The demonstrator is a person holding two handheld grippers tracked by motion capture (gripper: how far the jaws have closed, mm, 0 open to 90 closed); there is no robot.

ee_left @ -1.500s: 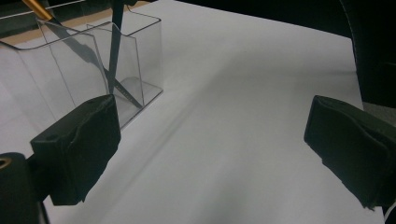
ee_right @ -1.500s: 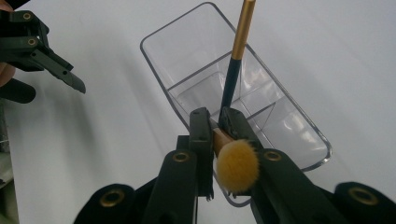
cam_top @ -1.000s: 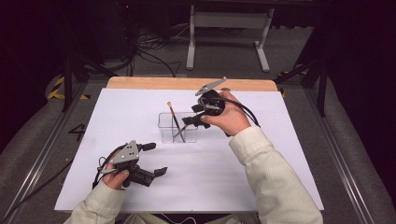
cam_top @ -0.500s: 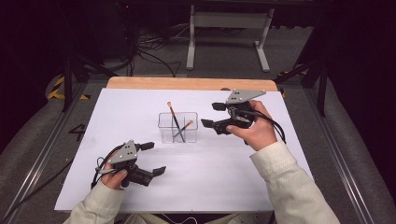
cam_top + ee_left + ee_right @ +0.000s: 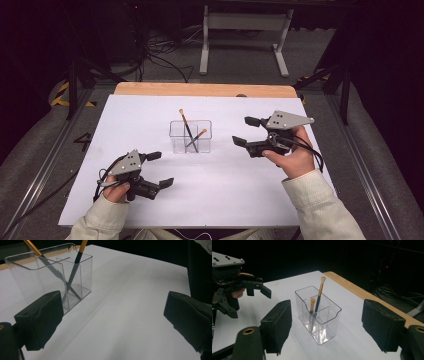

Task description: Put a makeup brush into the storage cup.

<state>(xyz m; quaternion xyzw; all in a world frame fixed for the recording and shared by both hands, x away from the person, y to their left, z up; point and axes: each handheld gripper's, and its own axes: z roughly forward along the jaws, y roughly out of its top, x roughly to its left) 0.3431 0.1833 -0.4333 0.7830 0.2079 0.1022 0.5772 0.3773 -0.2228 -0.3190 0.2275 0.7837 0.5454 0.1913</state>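
A clear plastic holder [image 5: 190, 136] with two compartments stands mid-table on the white sheet. Two brushes lean crossed in it, a long one [image 5: 186, 125] and a shorter one [image 5: 197, 138]. My right gripper [image 5: 245, 131] hovers just right of the holder, aimed at it. It is open with nothing between its jaws, which have just been opening a little wider. In the right gripper view the holder [image 5: 319, 315] and long brush [image 5: 320, 293] lie ahead. My left gripper [image 5: 160, 169] rests open and empty at the front left. The left gripper view has the holder [image 5: 50, 277] at upper left.
The white sheet [image 5: 225, 190] covers most of the wooden table, whose bare far edge [image 5: 200, 90] shows at the back. Beyond it, on the dark floor, are a metal stand [image 5: 240, 45] and cables [image 5: 160, 55]. The right gripper view also catches my left gripper [image 5: 249, 287].
My right gripper has moved rightward, from over the holder's right end to a spot beside it. The left gripper has stayed put.
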